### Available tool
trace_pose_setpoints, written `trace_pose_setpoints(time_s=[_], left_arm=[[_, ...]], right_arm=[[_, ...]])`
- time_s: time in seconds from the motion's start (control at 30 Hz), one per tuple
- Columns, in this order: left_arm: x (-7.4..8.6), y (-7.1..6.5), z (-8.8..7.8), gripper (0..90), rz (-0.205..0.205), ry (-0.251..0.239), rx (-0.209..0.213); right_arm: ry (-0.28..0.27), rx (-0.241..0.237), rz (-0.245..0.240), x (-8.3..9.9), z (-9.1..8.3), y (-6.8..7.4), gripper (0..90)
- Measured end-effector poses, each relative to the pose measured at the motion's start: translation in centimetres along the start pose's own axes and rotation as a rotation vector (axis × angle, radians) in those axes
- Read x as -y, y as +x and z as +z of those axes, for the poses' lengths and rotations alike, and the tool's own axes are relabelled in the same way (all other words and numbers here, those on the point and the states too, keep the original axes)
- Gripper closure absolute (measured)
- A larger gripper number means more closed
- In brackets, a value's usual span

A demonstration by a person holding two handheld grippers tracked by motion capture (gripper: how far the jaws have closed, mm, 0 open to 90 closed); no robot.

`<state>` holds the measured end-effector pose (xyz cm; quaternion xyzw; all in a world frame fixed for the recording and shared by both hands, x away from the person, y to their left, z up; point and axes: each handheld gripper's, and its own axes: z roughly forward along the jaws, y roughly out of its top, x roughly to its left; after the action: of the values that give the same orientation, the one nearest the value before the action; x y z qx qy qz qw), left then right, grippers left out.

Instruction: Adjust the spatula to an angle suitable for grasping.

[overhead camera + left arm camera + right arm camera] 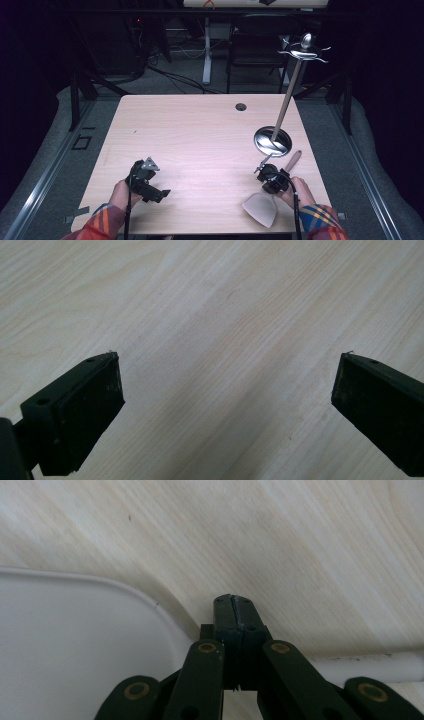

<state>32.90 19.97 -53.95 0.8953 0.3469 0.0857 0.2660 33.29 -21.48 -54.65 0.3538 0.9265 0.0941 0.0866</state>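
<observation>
Right claw [234, 602] shut over spatula [264, 207] neck, nothing between jaws; left claw [227, 385] open above bare table [200, 130]

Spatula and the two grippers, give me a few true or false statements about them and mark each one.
1. The spatula lies on the table by the right gripper. True.
2. The left gripper has its jaws shut. False: they stand wide open over bare wood.
3. The right gripper's jaws are shut. True: the tips meet.
4. The spatula hangs from the stand. False: it lies flat on the table, in front of the stand's round base.
5. The stand is on the table's left side. False: it is on the right side.
</observation>
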Motion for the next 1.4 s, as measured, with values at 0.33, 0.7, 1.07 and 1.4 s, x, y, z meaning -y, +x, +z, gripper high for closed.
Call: trace_pose_setpoints(time_s=[0.33, 0.7, 1.07, 1.4], left_arm=[[-0.1, -0.2, 0.0, 0.0, 0.013, -0.005, 0.013], [-0.4, -0.3, 0.1, 0.0, 0.021, -0.002, 0.014], [-0.4, -0.2, 0.2, 0.0, 0.02, 0.005, 0.019], [-0.3, -0.2, 0.2, 0.0, 0.021, 0.006, 0.012]], right_arm=[[-0.108, -0.041, 0.284, 1.6, -2.1, -2.3, 49.9], [-0.061, 0.044, 0.644, 3.4, -1.2, -5.7, 32.7], [-0.048, 0.036, 0.66, 2.9, -0.2, -6.0, 43.2], [-0.068, -0.005, 0.666, 3.0, -0.3, -6.6, 53.5]])
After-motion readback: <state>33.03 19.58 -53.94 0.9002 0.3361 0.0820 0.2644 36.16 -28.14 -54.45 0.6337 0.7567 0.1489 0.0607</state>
